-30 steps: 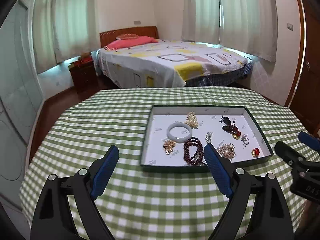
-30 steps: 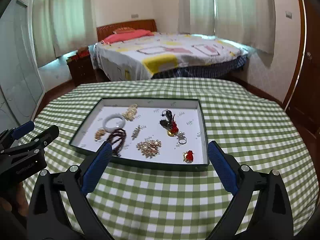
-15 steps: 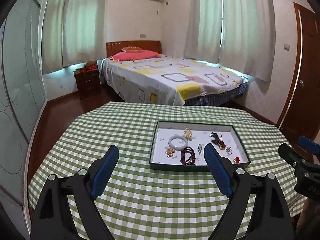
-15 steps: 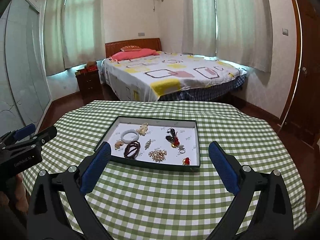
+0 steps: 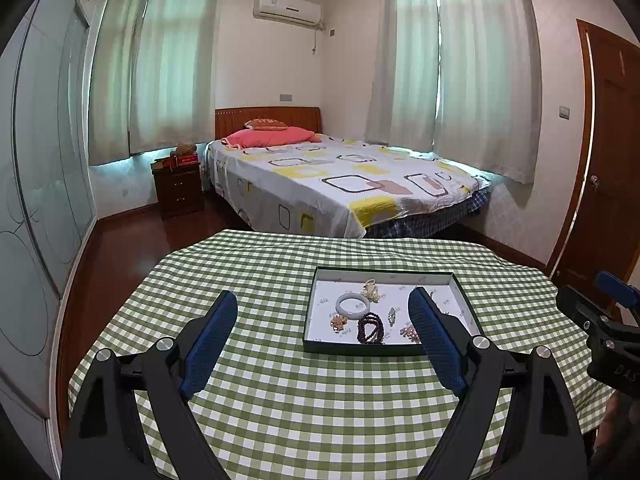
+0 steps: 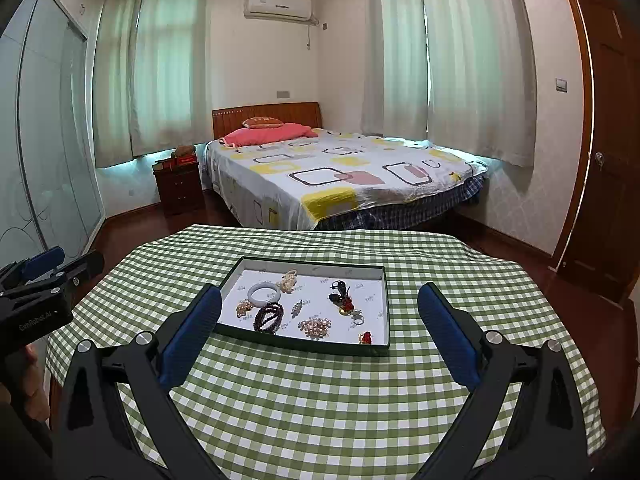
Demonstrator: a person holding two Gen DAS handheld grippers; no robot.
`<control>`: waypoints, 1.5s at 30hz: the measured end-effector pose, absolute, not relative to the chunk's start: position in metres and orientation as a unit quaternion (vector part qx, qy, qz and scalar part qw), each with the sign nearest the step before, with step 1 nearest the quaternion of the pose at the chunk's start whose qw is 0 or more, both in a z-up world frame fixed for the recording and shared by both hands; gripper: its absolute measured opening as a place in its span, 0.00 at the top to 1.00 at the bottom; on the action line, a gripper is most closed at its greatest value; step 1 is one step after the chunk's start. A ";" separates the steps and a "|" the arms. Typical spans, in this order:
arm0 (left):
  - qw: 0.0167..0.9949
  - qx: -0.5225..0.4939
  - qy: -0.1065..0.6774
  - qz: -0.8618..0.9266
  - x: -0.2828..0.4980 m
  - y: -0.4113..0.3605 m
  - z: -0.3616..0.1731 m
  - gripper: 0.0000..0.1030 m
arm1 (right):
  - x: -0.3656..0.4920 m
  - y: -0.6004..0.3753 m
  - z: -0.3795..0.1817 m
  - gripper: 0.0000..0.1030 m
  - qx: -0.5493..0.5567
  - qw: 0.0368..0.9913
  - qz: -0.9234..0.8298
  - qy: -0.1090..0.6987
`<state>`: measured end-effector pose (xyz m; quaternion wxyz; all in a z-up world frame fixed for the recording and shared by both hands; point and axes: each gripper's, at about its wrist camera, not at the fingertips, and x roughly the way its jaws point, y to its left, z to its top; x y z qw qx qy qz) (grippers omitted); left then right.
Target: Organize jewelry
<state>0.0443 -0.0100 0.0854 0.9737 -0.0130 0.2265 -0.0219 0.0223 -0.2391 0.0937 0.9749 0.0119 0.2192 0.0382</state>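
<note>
Green-rimmed tray [image 6: 304, 345] holds jewelry; left gripper [image 5: 322, 334] and right gripper [image 6: 319, 330] gape wide, empty.

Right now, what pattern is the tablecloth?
Green-and-white check tablecloth, clearest in the right wrist view.

I have pulled both grippers, left [image 5: 322, 312] and right [image 6: 320, 304], up and back from the jewelry tray [image 6: 386, 304], which now sits farther off.

Our left gripper [image 5: 322, 334] held level with blue-padded fingers [image 5: 209, 343] spread wide and nothing between them, our right gripper [image 6: 320, 328] likewise wide apart and holding nothing, both side by side, pointing forward
</note>
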 end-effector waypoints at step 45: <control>0.973 -0.018 0.230 -0.014 0.046 -0.007 0.082 0.18 | 0.022 -0.233 0.091 0.07 0.013 0.974 0.040 0.223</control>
